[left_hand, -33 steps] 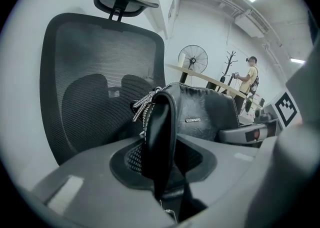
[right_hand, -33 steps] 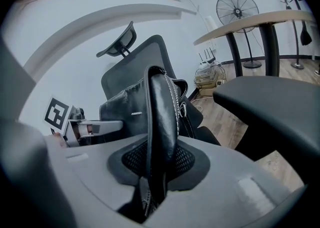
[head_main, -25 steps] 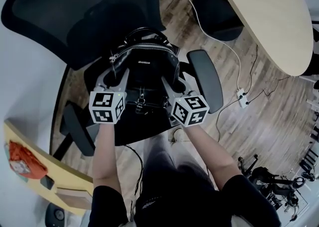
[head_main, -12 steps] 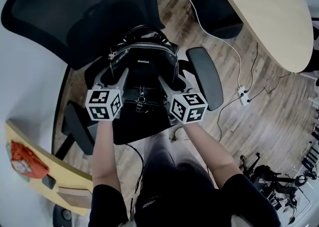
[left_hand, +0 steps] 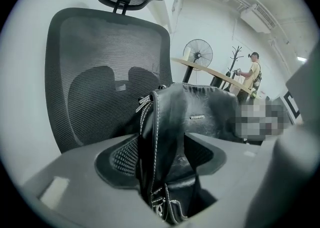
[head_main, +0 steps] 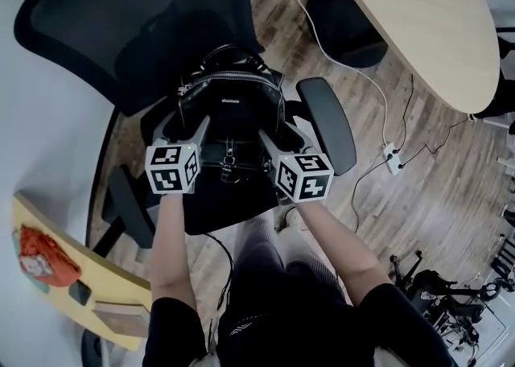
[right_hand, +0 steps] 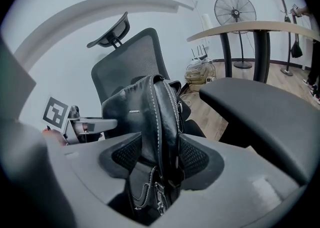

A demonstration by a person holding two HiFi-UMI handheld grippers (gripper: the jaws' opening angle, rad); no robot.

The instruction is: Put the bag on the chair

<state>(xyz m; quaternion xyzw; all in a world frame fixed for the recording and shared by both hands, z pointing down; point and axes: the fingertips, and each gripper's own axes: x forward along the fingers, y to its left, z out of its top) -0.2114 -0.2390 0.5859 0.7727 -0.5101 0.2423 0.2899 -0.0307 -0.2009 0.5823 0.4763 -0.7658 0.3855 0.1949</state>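
From my station, the black bag (head_main: 232,112) stands on the seat of the office chair (head_main: 113,27), its far side toward the mesh backrest (the chair's right armrest (head_main: 326,124) is just beside it). My left gripper (head_main: 182,125) straddles the bag's left edge and my right gripper (head_main: 283,137) its right edge, both angled downward. Both sets of jaws have just been opening and now stand wide apart. In the left gripper view the stitched seam runs up between the pads (left_hand: 120,159) with a gap showing. In the right gripper view the zippered edge stands between that gripper's pads the same way, unclamped.
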